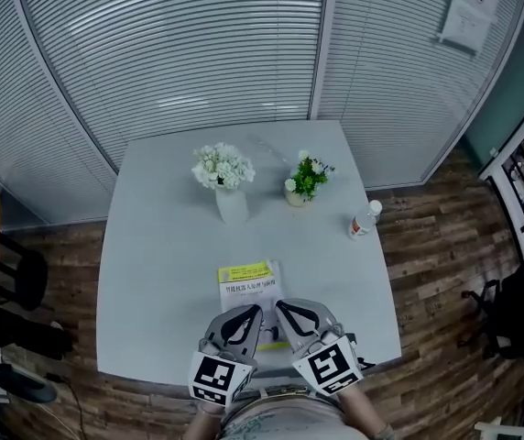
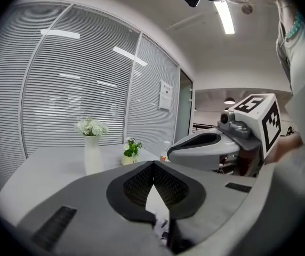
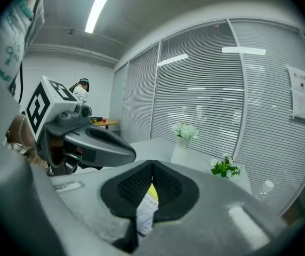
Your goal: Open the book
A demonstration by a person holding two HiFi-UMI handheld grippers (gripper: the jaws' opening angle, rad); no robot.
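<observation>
Two tools, my left tool (image 1: 256, 313) and right tool (image 1: 281, 307), hover closed and empty above the shut book (image 1: 248, 287) at the near edge of the surface (image 1: 152, 246). I'm only approaching, and next I likely need to catch its cover.

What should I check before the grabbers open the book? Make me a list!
1. Book lies closed and flat on the table: ok.
2. Left gripper and right gripper are over the book's near end: ok.
3. Jaws apart, ready to pinch the cover: not ok. Both gripper views show the jaw tips together with nothing between them; only the book shows through the gap below.
4. Room for the cover to swing: ok. The vase, potted plant and bottle stand well away, farther back.
5. Which edge is the spine: cannot tell.
</observation>
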